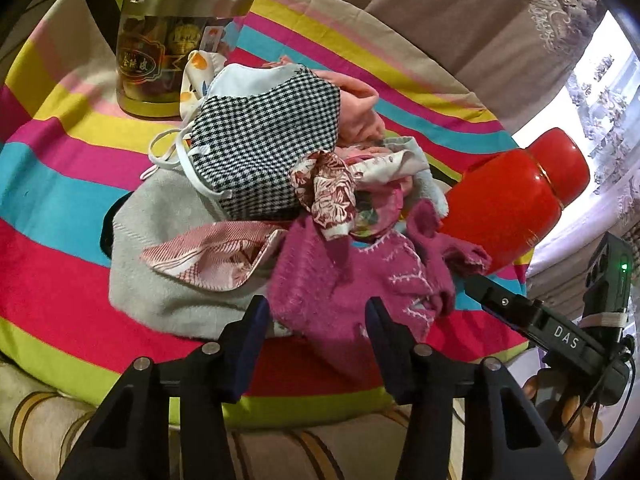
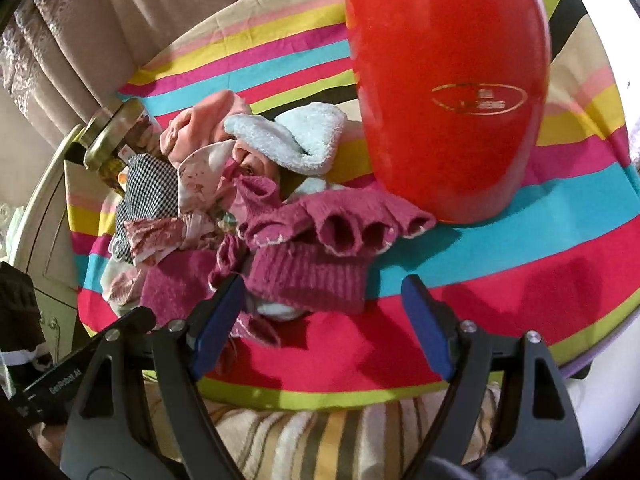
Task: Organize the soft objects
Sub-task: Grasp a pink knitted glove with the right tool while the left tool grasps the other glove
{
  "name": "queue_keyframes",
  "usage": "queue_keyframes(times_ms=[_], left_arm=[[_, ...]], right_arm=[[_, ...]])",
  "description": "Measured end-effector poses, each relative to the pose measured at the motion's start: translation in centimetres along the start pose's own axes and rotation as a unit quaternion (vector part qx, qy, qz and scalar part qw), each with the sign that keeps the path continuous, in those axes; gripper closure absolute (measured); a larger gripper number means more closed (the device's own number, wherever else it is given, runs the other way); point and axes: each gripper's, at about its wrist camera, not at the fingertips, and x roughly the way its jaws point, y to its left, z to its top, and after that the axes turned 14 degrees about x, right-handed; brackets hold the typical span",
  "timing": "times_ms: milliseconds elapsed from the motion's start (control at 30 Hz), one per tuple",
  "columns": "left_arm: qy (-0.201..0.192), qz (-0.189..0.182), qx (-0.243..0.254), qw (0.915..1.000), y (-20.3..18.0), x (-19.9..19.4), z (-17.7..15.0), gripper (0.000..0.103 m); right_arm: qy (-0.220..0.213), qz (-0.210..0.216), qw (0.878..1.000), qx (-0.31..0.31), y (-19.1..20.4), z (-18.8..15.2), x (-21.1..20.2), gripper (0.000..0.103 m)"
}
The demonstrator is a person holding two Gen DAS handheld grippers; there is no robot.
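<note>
Soft pile [image 1: 280, 184] heaped mid striped cloth: checked mask [image 1: 268, 148] on top, magenta knit glove [image 1: 352, 280] crumpled at front.

Striped cloth-covered surface [image 1: 60, 208] with jars and a heap of soft things.

Covered in a cloth of broad pink, yellow, turquoise, red and lime stripes. At the far left in the left wrist view, upright glass jar with gold lid [image 1: 168, 40]; at the right, glossy red ceramic jar with gold rim [image 1: 516, 196], upright. Between them, lying straight on the cloth, flat grey knitted cloth [image 1: 168, 276] and magenta knitted glove [image 1: 344, 292], touching, under a mound of other fabrics.
</note>
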Motion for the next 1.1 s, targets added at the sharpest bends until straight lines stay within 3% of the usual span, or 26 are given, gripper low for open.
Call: queue_keyframes(times_ms=[167, 333, 467, 600, 833, 933, 1100], left_arm=[[0.002, 0.005, 0.003, 1.0000, 0.0, 1.1, 0.5, 0.052], [0.006, 0.005, 0.015, 0.9999, -0.2, 1.9, 0.7, 0.067], [0.004, 0.000, 0.017, 0.9999, -0.1, 2.2, 0.6, 0.070], [-0.007, -0.008, 0.015, 0.9998, 0.2, 1.7, 0.3, 0.077], [-0.033, -0.029, 0.033, 0.9985, -0.4, 0.1, -0.2, 0.083], [-0.042, -0.035, 0.035, 0.9979, -0.5, -0.4, -0.2, 0.085], [-0.063, -0.045, 0.048, 0.9958, -1.2, -1.8, -0.5, 0.088]], right_arm=[[0.006, -0.001, 1.000, 0.008, 0.6, 0.6, 1.7, 0.020], [0.016, -0.010, 1.000, 0.015, 0.9, 1.3, 3.6, 0.020], [0.027, -0.014, 0.999, 0.020, 1.0, 1.4, 4.9, 0.020], [0.032, -0.002, 0.999, 0.035, 0.4, 1.5, 5.4, 0.033], [0.021, 0.007, 0.999, 0.028, 0.1, 0.9, 4.5, 0.065], [0.015, 0.013, 0.999, 0.031, -0.2, 0.7, 3.8, 0.072], [0.008, 0.019, 0.999, 0.031, -0.8, -0.4, 2.0, 0.075]])
